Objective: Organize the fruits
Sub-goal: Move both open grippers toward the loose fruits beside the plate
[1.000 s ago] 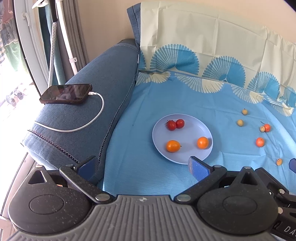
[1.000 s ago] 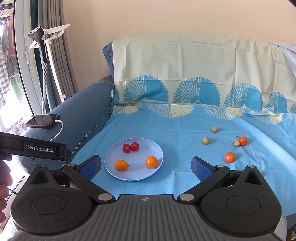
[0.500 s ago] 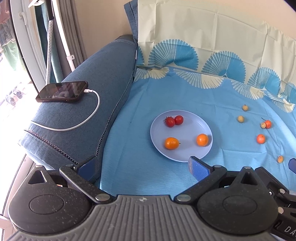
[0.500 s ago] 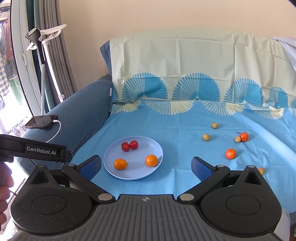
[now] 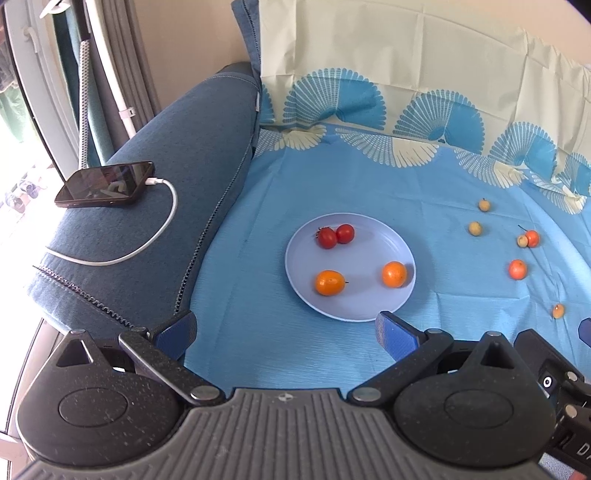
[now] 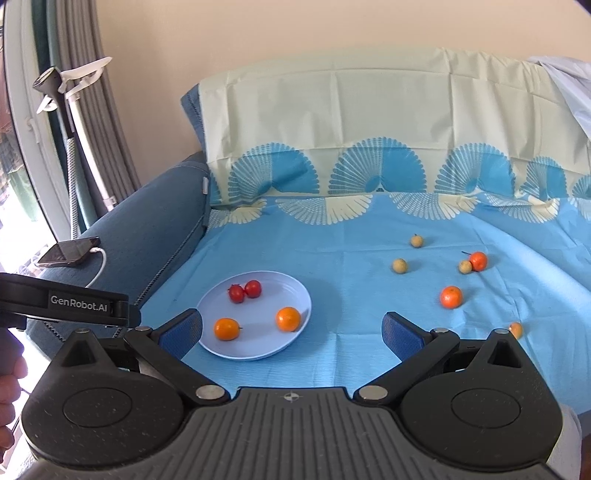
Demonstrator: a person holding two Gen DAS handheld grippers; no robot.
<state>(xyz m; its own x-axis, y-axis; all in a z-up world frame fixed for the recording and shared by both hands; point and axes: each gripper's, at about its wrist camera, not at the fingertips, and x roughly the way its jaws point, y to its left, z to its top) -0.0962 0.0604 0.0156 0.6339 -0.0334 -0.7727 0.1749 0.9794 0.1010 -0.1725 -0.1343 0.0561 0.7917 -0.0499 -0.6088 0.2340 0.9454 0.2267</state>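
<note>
Blue-clothed sofa seat [image 6: 332, 236] is being viewed from slightly nearer than a second ago.
Both the left gripper [image 5: 284, 332] and right gripper [image 6: 291, 330] are being held spread wide and empty; four fruits are lying on the plate [image 6: 295, 291], six loose fruits [image 6: 451, 296] are waiting right of it, so no pickup is being made yet.

Beige wall [image 6: 295, 33]; blue sofa armrest [image 5: 177, 147]; grey curtains [image 6: 107, 122]; daylight, probably window, at left.
</note>
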